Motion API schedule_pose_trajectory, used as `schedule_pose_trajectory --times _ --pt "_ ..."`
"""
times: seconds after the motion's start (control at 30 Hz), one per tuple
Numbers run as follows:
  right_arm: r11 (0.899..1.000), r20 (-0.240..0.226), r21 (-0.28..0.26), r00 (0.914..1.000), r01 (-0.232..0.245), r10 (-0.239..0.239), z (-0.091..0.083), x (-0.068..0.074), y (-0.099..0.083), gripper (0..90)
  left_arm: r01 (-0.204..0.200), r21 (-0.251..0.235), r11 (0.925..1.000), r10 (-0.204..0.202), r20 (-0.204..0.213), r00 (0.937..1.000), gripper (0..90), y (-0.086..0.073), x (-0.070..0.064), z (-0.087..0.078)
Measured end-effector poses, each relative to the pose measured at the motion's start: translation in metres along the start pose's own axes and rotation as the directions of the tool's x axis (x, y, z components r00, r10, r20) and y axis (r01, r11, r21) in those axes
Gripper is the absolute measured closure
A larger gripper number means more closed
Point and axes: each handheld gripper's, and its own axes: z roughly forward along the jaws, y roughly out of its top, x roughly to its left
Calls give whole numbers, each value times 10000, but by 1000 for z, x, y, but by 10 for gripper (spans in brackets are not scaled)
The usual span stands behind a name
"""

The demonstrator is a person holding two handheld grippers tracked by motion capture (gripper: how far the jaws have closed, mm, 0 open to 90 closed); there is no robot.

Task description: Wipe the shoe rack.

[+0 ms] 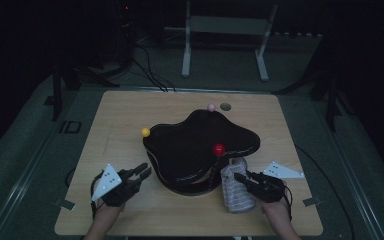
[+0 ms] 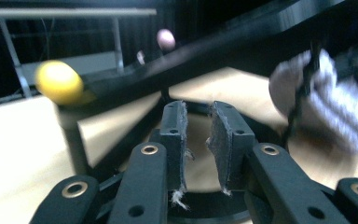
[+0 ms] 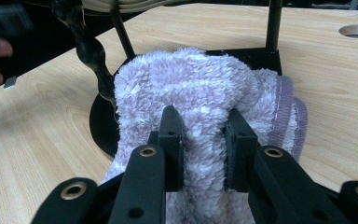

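**A:** Sock (image 3: 200,116) first. Where is it?

**B:** I see it near the front edge of the tabletop (image 1: 125,110), toward the right front corner. It is fluffy and pale purple. My right gripper (image 3: 204,140) has its jaws squeezed on a fold of it. In the high view the sock (image 1: 236,192) stands just beside the black stand (image 1: 200,142), touching its base.

**A:** And your other claw?

**B:** My left gripper (image 1: 142,171) is near the front edge too, on the left side of the stand. Its jaws sit a little apart with nothing between them (image 2: 198,140). It holds nothing.

**A:** What step are we on?

**B:** I think I am lifting the sock to hang it on the stand. The red ball (image 1: 219,148) is the peg tip closest to it. There is also a yellow ball (image 1: 145,132) at the left and a pink ball (image 1: 211,107) at the back.

**A:** What comes next?

**B:** I guess I must raise the sock up and bring its open end to a peg. The left gripper may need to pinch the other side of the cuff to pull it wide.

**A:** What about the room?

**B:** The tabletop is light wood, with a round hole (image 1: 225,106) near the back edge. The room is dark. A white frame (image 1: 225,30) stands on the floor behind the table, and cables (image 1: 150,65) lie there.
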Motion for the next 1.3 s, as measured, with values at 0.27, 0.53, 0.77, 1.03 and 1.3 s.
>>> schedule_pose_trajectory --times 0.27,0.53,0.77,1.03,1.3 --pt "10000 -8 -46 10000 46 -46 -2 0 0 732 261 79 9996 -256 -599 9979 573 28 45 16" --pt "10000 -42 -23 10000 33 -33 -2 0 -1 732 326 769 9965 -243 -1072 9939 457 31 76 54" --pt "9997 -108 -220 9999 115 -117 -16 3 1 732 555 1268 9904 -444 -884 9951 437 23 94 80" --pt "9997 -82 -242 9999 81 -83 -20 1 -1 732 476 1528 9871 -358 -789 9962 594 19 93 92" --pt "9994 -182 -324 9998 121 -127 -21 4 0 732 629 1450 9874 -471 -1101 9928 599 16 87 83"
